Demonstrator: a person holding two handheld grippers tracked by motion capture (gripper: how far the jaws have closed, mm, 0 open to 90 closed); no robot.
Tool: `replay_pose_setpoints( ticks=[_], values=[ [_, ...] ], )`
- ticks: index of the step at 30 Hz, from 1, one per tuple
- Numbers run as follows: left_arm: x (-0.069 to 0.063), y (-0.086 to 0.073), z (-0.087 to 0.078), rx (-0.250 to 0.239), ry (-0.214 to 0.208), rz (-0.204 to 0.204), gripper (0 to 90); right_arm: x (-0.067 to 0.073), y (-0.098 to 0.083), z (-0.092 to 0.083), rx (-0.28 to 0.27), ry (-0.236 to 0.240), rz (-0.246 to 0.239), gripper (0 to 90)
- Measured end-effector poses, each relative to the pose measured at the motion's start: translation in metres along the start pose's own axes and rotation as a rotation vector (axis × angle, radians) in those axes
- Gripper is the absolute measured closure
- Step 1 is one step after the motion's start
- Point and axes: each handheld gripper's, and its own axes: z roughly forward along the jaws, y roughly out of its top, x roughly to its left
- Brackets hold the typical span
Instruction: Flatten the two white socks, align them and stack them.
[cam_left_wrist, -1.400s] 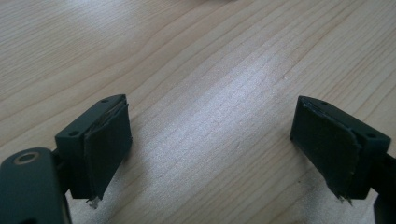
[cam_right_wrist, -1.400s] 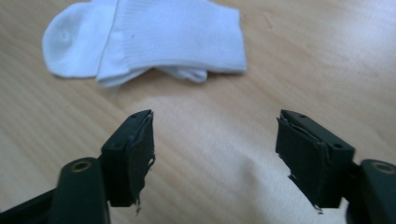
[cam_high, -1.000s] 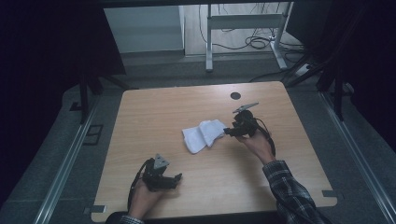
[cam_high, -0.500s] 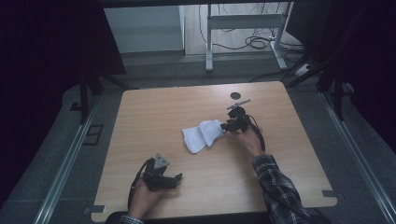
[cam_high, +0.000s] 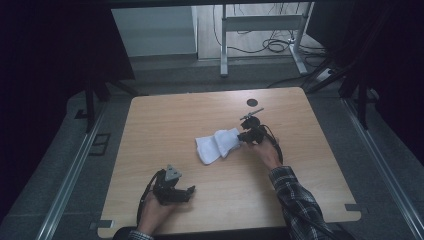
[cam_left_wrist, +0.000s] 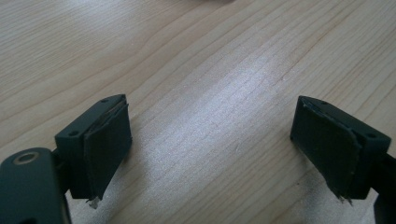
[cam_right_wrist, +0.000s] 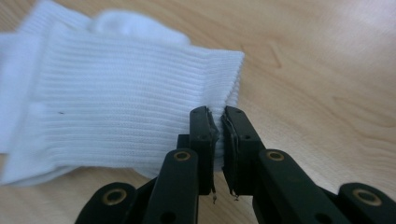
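Right claw (cam_right_wrist: 219, 135) now pinching white ribbed sock (cam_right_wrist: 116, 102) cuff

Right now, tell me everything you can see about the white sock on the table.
The white sock is ribbed knit fabric, soft-looking, lying flat and folded or bunched on the wooden table near its middle. Its ribbed cuff end points toward the right gripper, whose jaws have just closed and now pinch the cuff's edge. In the high view the sock looks like a crumpled bundle, possibly more than one layer. Nothing else touches it.
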Motion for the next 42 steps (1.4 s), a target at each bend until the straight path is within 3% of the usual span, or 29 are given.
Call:
replay_pose_setpoints(
  ticks=[2,14,18,19,21,23,28,32,37,42],
  values=[
    [0.000,0.000,0.000,0.001,0.000,-0.001,12.5,0.000,0.003,-0.006,-0.008,0.005,0.003,82.0],
    [0.000,0.000,0.000,-0.005,0.001,-0.007,12.5,0.016,0.035,-0.084,-0.118,0.101,-0.009,81.5],
    [0.000,0.000,0.001,-0.007,0.003,-0.006,12.5,0.024,0.046,-0.115,-0.166,0.114,-0.020,81.5],
    [0.000,0.000,0.001,-0.007,0.003,-0.006,12.5,0.024,0.046,-0.115,-0.166,0.114,-0.020,81.5],
    [0.000,0.000,0.001,-0.007,0.003,-0.006,12.5,0.025,0.050,-0.137,-0.193,0.097,-0.027,81.5],
    [0.000,0.000,0.001,-0.007,0.003,-0.006,12.5,0.024,0.051,-0.144,-0.200,0.084,-0.027,81.4],
    [-0.001,0.000,0.000,-0.007,0.003,-0.008,12.5,0.006,0.045,-0.173,-0.219,0.034,0.006,81.3],
    [0.000,0.000,0.001,-0.008,0.002,-0.006,12.5,-0.014,0.032,-0.182,-0.201,-0.012,0.047,81.2],
    [-0.001,0.000,0.000,-0.004,0.001,-0.007,12.5,-0.045,0.002,-0.176,-0.147,-0.037,0.125,80.9],
    [-0.001,0.000,0.000,-0.004,0.001,-0.007,12.5,-0.072,-0.040,-0.161,-0.098,-0.040,0.194,80.7]
  ],
)
